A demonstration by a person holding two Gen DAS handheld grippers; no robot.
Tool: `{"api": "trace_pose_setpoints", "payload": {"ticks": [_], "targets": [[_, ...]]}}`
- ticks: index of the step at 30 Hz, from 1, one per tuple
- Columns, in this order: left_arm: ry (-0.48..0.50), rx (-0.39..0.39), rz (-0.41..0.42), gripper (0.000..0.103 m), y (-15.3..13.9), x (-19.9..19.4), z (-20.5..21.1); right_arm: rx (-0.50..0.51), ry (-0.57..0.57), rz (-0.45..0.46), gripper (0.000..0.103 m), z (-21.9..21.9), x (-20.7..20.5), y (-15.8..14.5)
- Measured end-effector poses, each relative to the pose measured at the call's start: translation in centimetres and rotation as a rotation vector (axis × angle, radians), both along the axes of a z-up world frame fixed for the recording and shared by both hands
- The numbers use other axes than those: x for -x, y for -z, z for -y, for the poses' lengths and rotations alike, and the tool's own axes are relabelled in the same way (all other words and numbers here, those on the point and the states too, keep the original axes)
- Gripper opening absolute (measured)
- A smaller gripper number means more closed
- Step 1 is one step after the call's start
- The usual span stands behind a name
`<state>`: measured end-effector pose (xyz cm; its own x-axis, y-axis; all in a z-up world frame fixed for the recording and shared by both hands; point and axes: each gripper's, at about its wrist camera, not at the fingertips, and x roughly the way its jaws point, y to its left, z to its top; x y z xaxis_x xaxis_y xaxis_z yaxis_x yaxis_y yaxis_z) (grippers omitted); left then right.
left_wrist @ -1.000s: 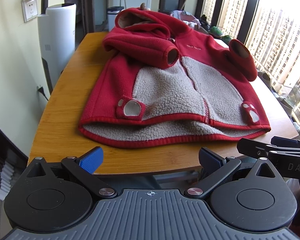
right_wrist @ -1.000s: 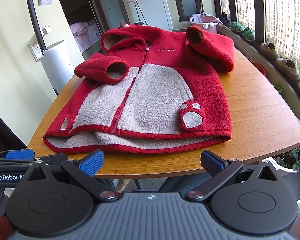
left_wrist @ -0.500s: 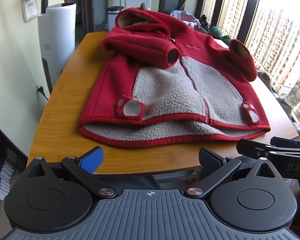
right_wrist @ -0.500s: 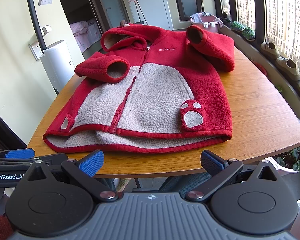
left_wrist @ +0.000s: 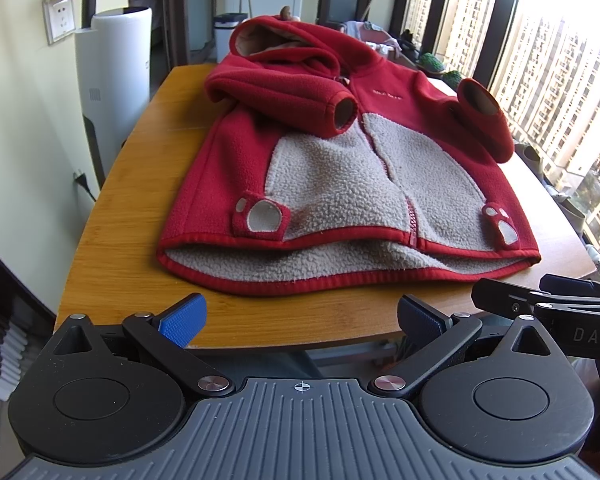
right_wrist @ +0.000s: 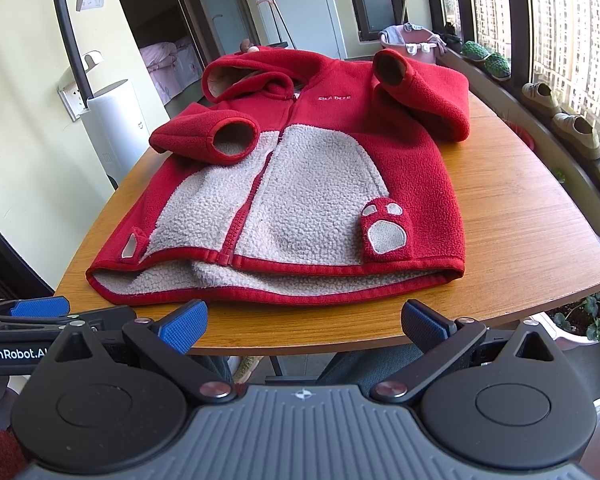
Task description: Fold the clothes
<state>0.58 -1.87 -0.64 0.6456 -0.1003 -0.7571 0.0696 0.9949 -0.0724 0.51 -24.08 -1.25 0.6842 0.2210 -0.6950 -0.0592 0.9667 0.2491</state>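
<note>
Folding looks partly begun, judging by how the small red fleece hooded jacket with grey sherpa front panels [left_wrist: 352,184] lies: it is spread front-up on the rounded wooden table [left_wrist: 112,224] straight ahead of both tools, zipped, with its hem nearest the fingers and its hood farthest away. Both sleeves are already turned inward over the body: the sleeve ahead and to the left of the left gripper [left_wrist: 299,319] lies across the chest with its cuff [left_wrist: 345,109] facing the tool, and the other sleeve [right_wrist: 420,92], ahead and to the right of the right gripper [right_wrist: 304,322], is bent back over the shoulder. What appears left is the body fold, hem up toward the hood, and perhaps tucking the hood. The hem is not flat; its upper layer is pulled back, so the grey lining of the lower layer [right_wrist: 268,276] shows just beyond the fingertips. The left gripper is released, blue pads spread wide, holding nothing and short of the table edge. The right gripper is likewise spread and empty, just short of the near edge, with the hem a little beyond. Each tool shows at the edge of the other's view, side by side.
</note>
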Motion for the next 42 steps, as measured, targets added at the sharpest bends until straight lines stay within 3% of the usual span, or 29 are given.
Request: {"api": "trace_pose_setpoints", "payload": {"ticks": [42], "targets": [[0.007,-0.002,0.0,0.103,-0.13,-0.2,0.18,-0.009,0.005,-0.015,0.103,0.22,-0.33,0.29]]}}
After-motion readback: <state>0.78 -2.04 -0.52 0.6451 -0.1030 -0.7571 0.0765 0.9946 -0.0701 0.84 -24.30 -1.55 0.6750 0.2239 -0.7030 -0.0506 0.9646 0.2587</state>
